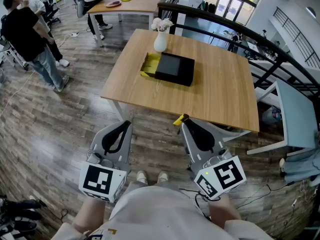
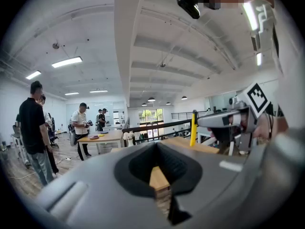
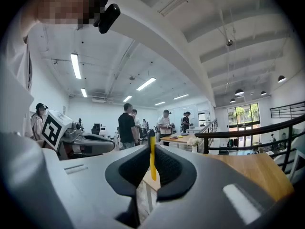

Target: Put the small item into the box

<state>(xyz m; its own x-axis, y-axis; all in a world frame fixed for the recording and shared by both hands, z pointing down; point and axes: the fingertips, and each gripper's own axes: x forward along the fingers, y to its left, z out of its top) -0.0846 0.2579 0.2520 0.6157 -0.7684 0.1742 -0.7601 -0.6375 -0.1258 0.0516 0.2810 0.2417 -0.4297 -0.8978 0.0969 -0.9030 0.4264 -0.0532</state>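
A black box (image 1: 174, 68) with a yellow open flap (image 1: 149, 64) lies on the wooden table (image 1: 220, 91), towards its far side. My right gripper (image 1: 184, 120) hovers in front of the table's near edge, shut on a thin yellow item (image 1: 178, 119). In the right gripper view the yellow item (image 3: 152, 162) stands upright between the jaws, dark at its top. My left gripper (image 1: 126, 124) is over the floor to the left, jaws shut with nothing in them. In the left gripper view the yellow item (image 2: 193, 129) shows at the right gripper's tip.
A white vase (image 1: 160, 41) with flowers stands just behind the box. A dark railing (image 1: 235, 26) runs behind the table. A second table (image 1: 127, 3) stands at the back. People (image 1: 30, 39) stand at the far left. A grey panel (image 1: 297, 116) is at the right.
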